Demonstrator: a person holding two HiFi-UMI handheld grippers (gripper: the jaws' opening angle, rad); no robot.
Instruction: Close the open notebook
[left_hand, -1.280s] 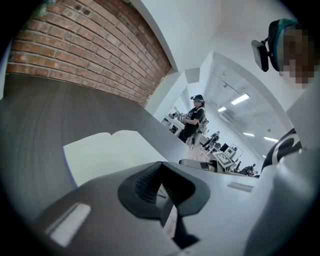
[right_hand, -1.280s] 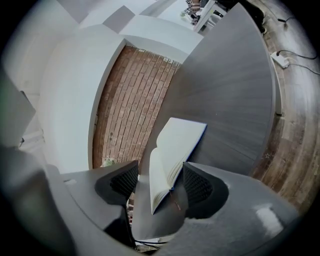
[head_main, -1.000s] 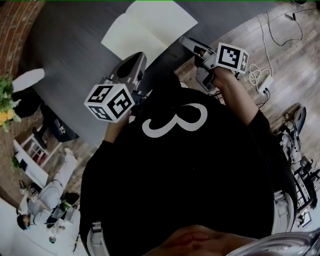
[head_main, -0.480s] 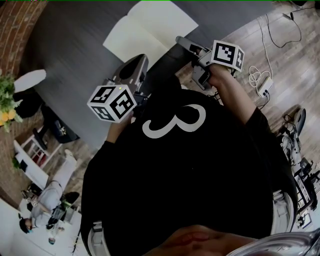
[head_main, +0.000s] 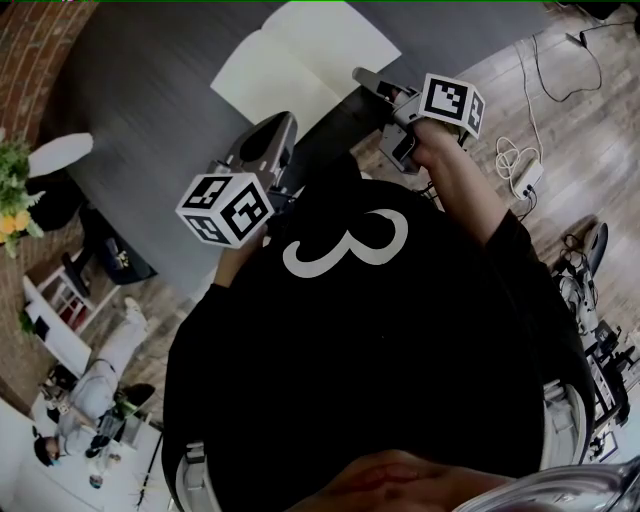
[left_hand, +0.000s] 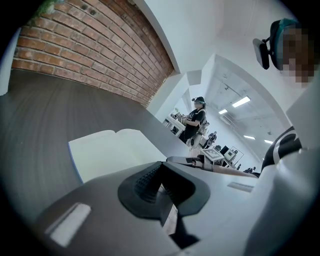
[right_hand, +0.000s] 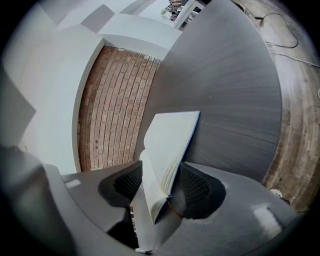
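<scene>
In the head view, the open notebook (head_main: 300, 60) lies flat on the dark table (head_main: 140, 110), far from us and slightly left of centre. The left gripper (head_main: 268, 135) hangs over bare table nearer to us, apart from the pages. The right gripper (head_main: 372, 88) reaches to the notebook's right-hand edge.

In the left gripper view, the jaws stand released with nothing between them. The notebook (left_hand: 110, 150) lies beyond them, untouched.

In the right gripper view, the jaws are closing around the notebook's right half. The stack of leaves and the blue cover edge sit between the pads. The right pad is at the cover, and we see a gap left at the other pad, so the pinch is not yet firm.

We judge two risks. If the jaws catch only the loose leaves, the cover stays down and a page may crease or tear on the swing. With nothing pinning the left half, the whole notebook could slide across the table instead of folding.
</scene>
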